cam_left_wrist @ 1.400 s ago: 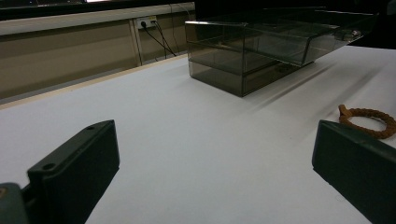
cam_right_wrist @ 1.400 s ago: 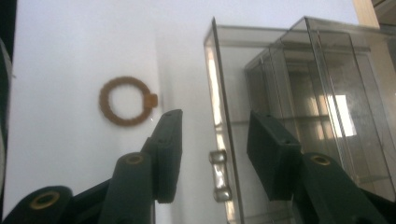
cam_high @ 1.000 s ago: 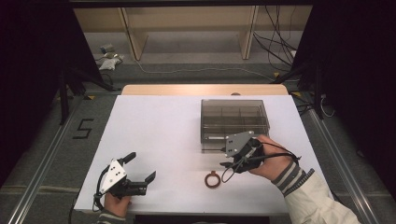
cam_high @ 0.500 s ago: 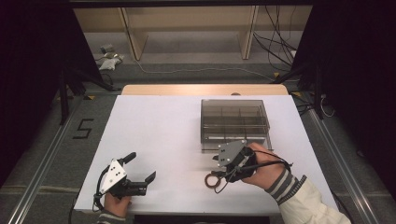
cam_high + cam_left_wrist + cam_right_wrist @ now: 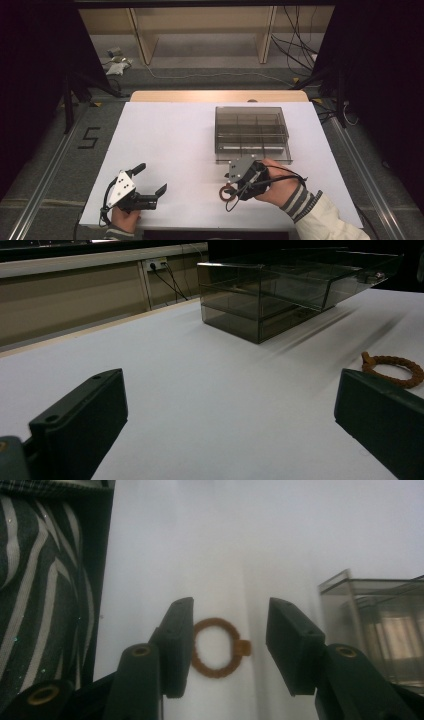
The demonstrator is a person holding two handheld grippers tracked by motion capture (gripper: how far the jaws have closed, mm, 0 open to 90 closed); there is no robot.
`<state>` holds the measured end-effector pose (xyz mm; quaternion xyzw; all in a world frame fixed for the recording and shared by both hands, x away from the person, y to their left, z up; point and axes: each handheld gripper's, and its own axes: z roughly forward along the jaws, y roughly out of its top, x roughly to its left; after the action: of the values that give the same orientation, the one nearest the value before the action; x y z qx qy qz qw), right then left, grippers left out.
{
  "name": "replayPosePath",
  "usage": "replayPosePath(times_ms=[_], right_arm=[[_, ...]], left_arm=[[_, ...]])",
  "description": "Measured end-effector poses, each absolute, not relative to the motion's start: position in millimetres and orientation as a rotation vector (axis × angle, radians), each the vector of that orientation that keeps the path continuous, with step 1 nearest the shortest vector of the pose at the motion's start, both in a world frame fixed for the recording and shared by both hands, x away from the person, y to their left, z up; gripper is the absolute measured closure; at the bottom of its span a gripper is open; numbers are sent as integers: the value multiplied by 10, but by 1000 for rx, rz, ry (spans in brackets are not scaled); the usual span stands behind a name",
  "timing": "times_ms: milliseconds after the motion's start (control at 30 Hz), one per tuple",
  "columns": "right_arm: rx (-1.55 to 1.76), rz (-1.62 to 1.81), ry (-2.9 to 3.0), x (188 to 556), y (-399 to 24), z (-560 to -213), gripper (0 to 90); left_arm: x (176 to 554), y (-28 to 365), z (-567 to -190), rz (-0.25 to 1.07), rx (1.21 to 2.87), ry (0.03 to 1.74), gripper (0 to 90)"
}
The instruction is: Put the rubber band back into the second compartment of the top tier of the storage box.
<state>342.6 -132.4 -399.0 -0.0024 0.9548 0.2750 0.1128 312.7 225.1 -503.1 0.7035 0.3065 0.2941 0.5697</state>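
A small brown braided ring (image 5: pixel 226 196) with a knot on one side lies flat on the white table near the front edge. My right gripper (image 5: pixel 231 187) points down over it. In the right gripper view the ring (image 5: pixel 217 647) sits between the two black jaws of my right gripper (image 5: pixel 230 625). The left jaw stands close to the ring's rim and the right jaw stands apart from it, so the jaws are open. My left gripper (image 5: pixel 150 179) rests at the front left, open wide with nothing in it. From the left gripper view the ring (image 5: pixel 395 369) lies beyond the right jaw.
A smoky clear plastic box (image 5: pixel 252 132) with several compartments stands just behind my right hand; it also shows as the box (image 5: pixel 280 290) and the box (image 5: pixel 380 625). The white table (image 5: pixel 175 145) stretches left of it. A striped sleeve (image 5: pixel 300 202) crosses the front right.
My right gripper has moved from beside the box toward the front left and down, and its jaws now straddle the ring. The left gripper has not moved.
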Motion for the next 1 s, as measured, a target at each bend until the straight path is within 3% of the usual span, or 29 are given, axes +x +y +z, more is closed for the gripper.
replayPosePath(times_ms=[533, 1000], right_arm=[[-25, 667, 2918, 3479, -1197, -4347, 561], [-25, 570, 2971, 3498, -1134, -4504, 634]], left_arm=[[3127, 2252, -5031, 690, 1653, 718, 6], [3127, 2251, -5031, 689, 1654, 718, 6]])
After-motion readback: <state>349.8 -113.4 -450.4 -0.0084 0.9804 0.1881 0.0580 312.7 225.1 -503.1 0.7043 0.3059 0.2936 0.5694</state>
